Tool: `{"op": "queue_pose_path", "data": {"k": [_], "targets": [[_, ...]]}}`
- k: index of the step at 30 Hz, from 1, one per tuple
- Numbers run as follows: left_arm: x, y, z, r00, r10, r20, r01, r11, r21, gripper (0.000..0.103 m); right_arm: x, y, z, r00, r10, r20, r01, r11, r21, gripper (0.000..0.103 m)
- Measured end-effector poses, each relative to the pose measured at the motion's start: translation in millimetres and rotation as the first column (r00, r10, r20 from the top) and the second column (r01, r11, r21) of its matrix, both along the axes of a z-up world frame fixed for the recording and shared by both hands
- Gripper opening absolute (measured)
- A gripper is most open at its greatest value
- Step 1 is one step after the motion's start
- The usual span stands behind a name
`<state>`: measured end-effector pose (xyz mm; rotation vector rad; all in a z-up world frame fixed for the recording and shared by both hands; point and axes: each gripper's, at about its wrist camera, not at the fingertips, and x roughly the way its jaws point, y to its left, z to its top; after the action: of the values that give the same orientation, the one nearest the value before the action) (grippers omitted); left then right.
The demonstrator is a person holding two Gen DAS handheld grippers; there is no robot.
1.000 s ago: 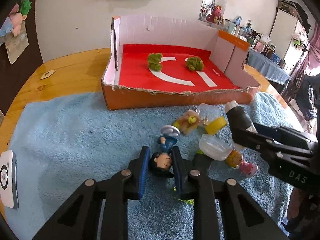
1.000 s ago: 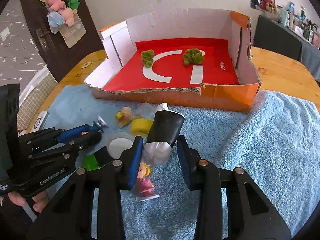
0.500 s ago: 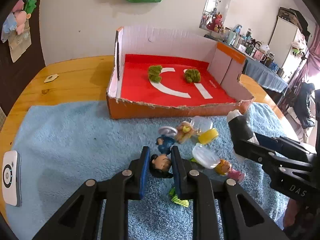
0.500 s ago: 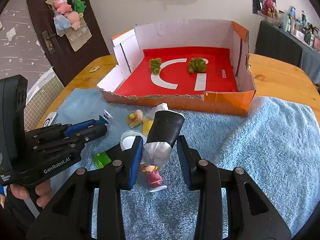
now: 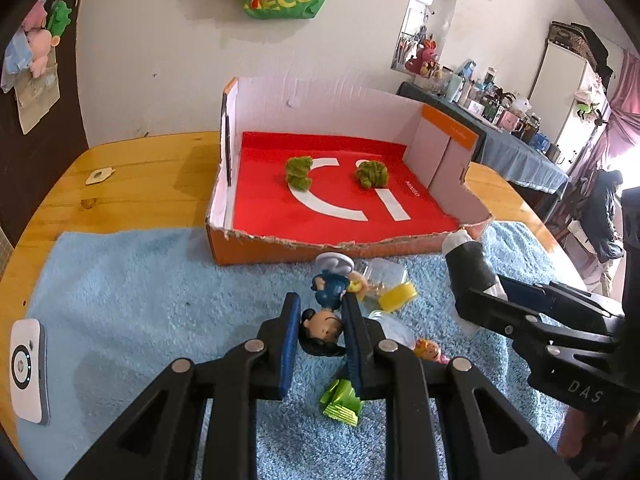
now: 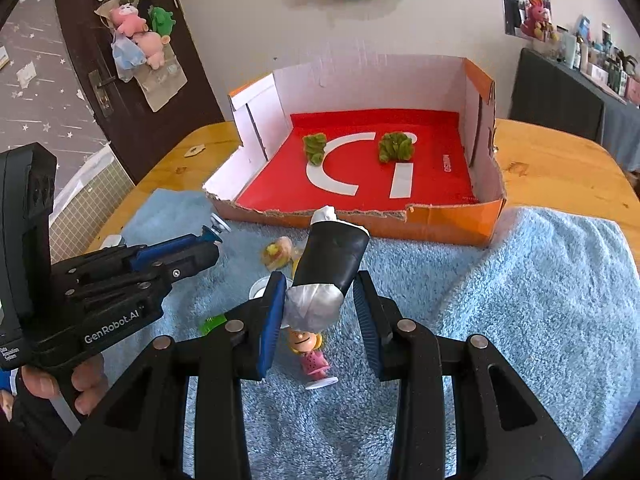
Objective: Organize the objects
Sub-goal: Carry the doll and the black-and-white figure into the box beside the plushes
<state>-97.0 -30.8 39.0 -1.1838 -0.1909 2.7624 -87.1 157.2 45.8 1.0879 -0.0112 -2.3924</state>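
My left gripper point(image 5: 320, 332) is shut on a small blue-suited figurine point(image 5: 326, 312) with black hair, held head toward me above the blue towel point(image 5: 140, 300). My right gripper point(image 6: 320, 308) is shut on a black tube point(image 6: 330, 264) with a white cap and silver crimped end, lifted above the towel; it also shows in the left wrist view point(image 5: 470, 270). Ahead stands an open cardboard box point(image 5: 280, 248) with a red floor, holding two green fuzzy toys point(image 5: 298, 172) point(image 5: 372, 174). The left gripper point(image 6: 200, 248) shows at the left of the right wrist view.
On the towel lie a pink-dress figurine point(image 6: 310, 354), a yellow-capped clear capsule point(image 5: 394, 296), a clear lid point(image 5: 390, 326), a small yellow-peach toy point(image 6: 276, 250) and a green folded wrapper point(image 5: 340, 400). A white device point(image 5: 28, 370) lies at the towel's left edge. The wooden table point(image 5: 140, 184) surrounds the box.
Both grippers have risen and drawn back from the towel with their objects held. The box and the pile of toys now look farther below and ahead.
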Motion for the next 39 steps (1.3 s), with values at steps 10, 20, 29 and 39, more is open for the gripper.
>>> {"op": "queue_pose_path", "data": {"k": [10,20,29,39], "targets": [[-6.7,5.0,9.8,1.0,-0.008,-0.022,0.008,1.0,0.002,0.022,-3.4,1.6,6.3,1.0,0.001,-0.004,-0.001,1.0,-0.015,0.033],[-17.1,6.2,19.1,0.999,-0.013,-0.038,0.013,1.0,0.006,0.022,-13.2,1.5,14.5,1.0,-0.001,-0.012,0.001,1.0,-0.016,0.033],[-33.7,3.5,28.3,0.999,-0.01,-0.041,0.01,1.0,0.016,0.022,-18.6,1.3,17.8,1.0,-0.002,-0.013,0.001,1.0,-0.017,0.033],[-52.4,1.7,33.5,0.999,-0.006,-0.04,0.006,1.0,0.01,0.022,-40.7,-0.4,25.8,1.0,-0.006,-0.018,0.006,1.0,-0.015,0.033]]}}
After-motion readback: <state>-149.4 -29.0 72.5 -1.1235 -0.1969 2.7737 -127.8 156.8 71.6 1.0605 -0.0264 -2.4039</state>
